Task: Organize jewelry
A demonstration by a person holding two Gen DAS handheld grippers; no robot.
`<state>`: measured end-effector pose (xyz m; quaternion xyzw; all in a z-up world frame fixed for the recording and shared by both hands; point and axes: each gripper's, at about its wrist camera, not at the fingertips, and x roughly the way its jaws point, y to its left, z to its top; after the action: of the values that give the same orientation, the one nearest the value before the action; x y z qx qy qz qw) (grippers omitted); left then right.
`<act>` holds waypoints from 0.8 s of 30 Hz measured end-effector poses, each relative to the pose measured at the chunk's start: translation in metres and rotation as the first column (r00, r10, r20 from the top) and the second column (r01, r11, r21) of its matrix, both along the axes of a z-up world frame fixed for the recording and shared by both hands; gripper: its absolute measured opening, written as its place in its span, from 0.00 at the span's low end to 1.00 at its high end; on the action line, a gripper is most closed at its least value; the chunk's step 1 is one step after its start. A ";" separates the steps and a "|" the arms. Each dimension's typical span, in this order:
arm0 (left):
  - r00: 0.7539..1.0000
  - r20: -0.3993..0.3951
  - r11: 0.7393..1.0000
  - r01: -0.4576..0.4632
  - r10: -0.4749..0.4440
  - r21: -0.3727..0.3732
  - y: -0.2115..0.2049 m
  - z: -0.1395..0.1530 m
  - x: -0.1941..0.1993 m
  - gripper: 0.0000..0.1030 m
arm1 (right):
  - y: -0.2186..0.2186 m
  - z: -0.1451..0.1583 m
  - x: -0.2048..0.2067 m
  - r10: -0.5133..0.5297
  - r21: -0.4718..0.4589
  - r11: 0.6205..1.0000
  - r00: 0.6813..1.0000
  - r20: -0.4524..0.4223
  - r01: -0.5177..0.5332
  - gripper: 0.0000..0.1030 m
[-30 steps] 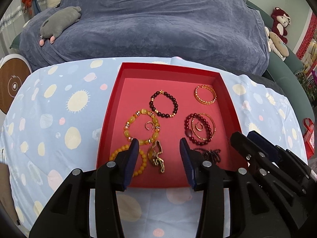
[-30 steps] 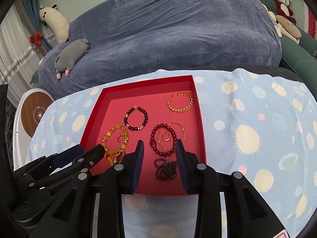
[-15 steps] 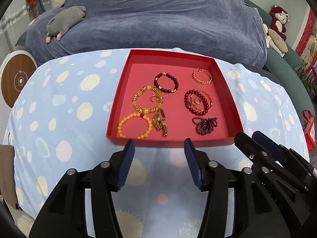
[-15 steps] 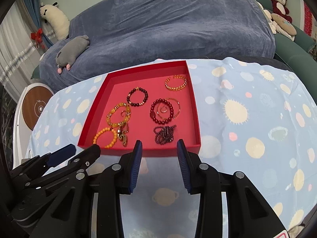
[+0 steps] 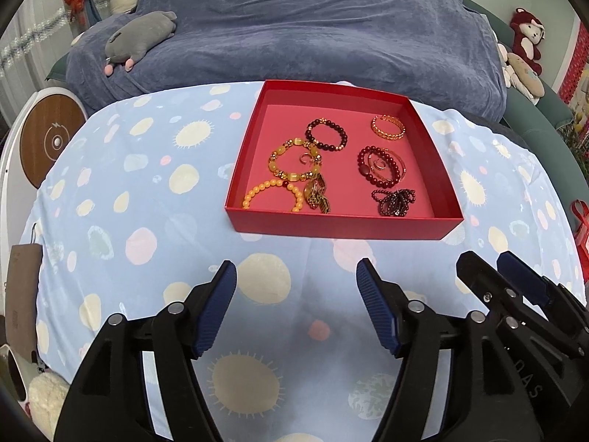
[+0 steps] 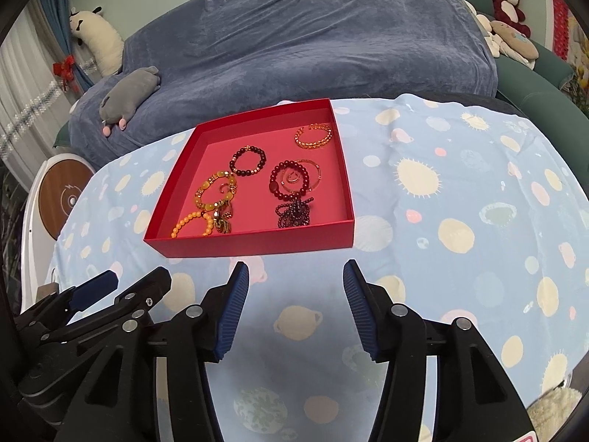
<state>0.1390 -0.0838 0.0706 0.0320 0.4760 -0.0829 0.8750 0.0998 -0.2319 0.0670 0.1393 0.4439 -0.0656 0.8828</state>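
Note:
A red shallow box [image 5: 342, 225] [image 6: 257, 245] sits on the spotted blue cloth. It holds several bracelets: a dark bead one [image 5: 326, 134], a gold one [image 5: 388, 126], a red bead one [image 5: 379, 167], a yellow one [image 5: 292, 160], an orange one [image 5: 272, 193], a gold pendant [image 5: 317, 194] and a dark bead bundle [image 5: 394, 202]. My left gripper [image 5: 296, 278] is open and empty, well short of the box's near wall. My right gripper [image 6: 296, 272] is open and empty, also short of the box. Each gripper shows at the edge of the other's view.
A bed under a dark blue blanket [image 5: 294, 29] lies behind the table, with a grey plush toy [image 5: 140, 38] on it. A round white and wooden device [image 5: 48, 140] stands at the left. Stuffed toys [image 5: 526, 40] sit at the far right.
Both grippers have pulled back from over the box toward the near side of the table, and both have opened wider. The jewelry in the box has not moved.

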 end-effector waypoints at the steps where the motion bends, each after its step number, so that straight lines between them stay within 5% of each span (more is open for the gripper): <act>1: 1.000 0.001 1.000 -0.004 0.004 0.002 0.001 0.000 -0.002 0.65 | 0.000 0.000 -0.002 -0.005 -0.004 1.000 1.000 0.001 0.005 0.55; 16: 0.998 0.017 0.998 -0.062 0.062 0.025 0.016 -0.003 -0.023 0.86 | -0.002 -0.002 -0.029 -0.046 -0.034 0.998 0.999 0.021 0.047 0.81; 24: 0.998 0.021 0.998 -0.062 0.061 0.021 0.020 -0.006 -0.032 0.92 | -0.005 -0.004 -0.040 -0.041 -0.029 0.999 0.999 0.021 0.042 0.85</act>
<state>0.1072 -0.0635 0.0644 0.0276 0.4685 -0.0505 0.8816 0.0600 -0.2367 0.0627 0.1362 0.4307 -0.0889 0.8877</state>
